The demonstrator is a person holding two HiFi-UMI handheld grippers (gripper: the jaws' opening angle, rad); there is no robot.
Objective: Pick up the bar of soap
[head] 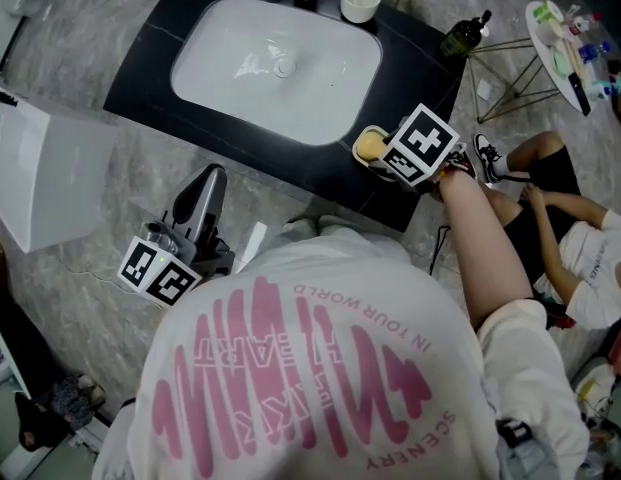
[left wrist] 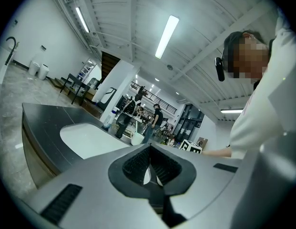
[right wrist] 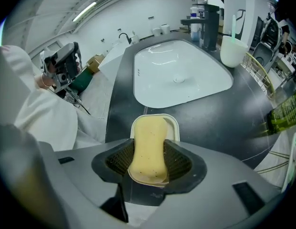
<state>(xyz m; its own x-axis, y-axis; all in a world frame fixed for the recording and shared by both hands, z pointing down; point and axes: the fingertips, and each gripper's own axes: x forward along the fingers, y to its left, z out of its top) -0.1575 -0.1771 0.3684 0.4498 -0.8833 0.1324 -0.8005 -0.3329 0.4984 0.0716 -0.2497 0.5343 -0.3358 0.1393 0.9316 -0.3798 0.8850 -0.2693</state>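
One oblong soap (right wrist: 148, 149) — speckled, rounded white dish (right wrist: 172, 122)

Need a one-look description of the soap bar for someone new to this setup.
Find the black counter with the white sink set in it. Near the sink's edge on that counter sits a small white dish. The soap is the pale yellow, dark-speckled oblong bar lying in it, unlike the upright white cup and green bottle.

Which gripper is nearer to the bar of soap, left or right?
Right. The right gripper straddles the soap in its dish; the left gripper is far back, by the person's body.
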